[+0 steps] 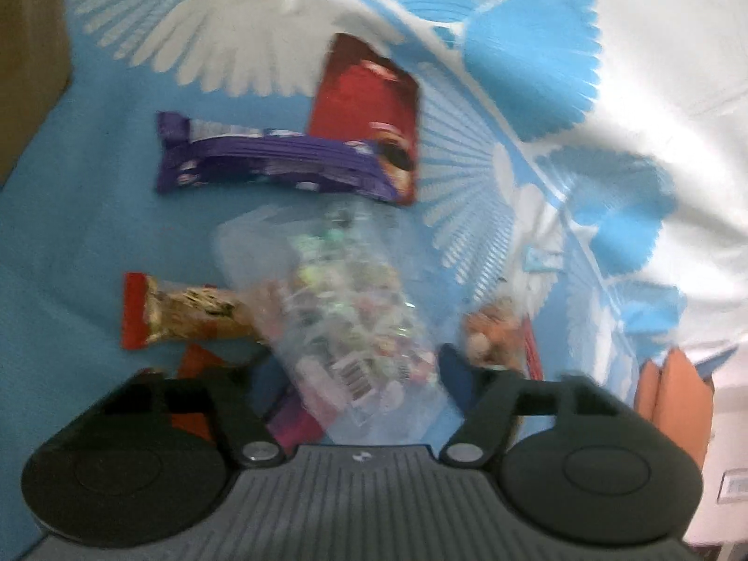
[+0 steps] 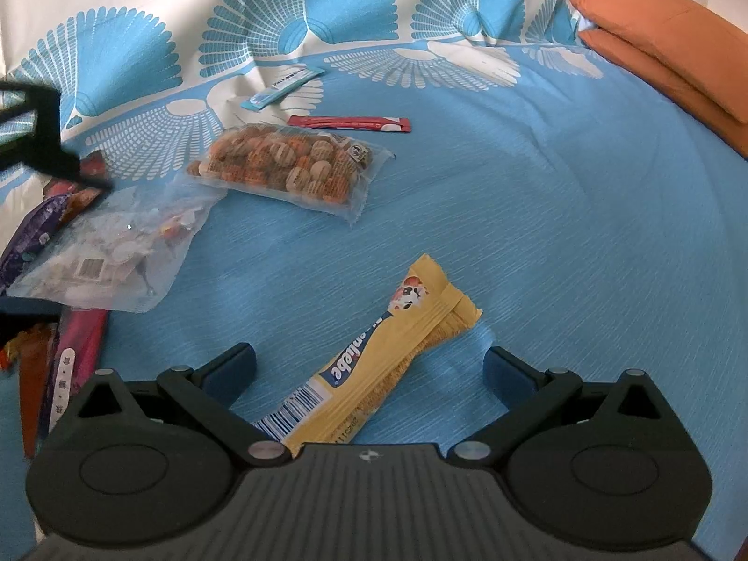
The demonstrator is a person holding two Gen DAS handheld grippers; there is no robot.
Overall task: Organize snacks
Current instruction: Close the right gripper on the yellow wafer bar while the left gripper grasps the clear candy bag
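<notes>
1. My left gripper (image 1: pixel 353 374) has its jaws around the clear candy bag (image 1: pixel 336 308) on the blue bedspread (image 1: pixel 70 233); whether they press it, I cannot tell.
2. My right gripper (image 2: pixel 369 369) hangs with jaws apart over the yellow bar (image 2: pixel 388 350).
</notes>
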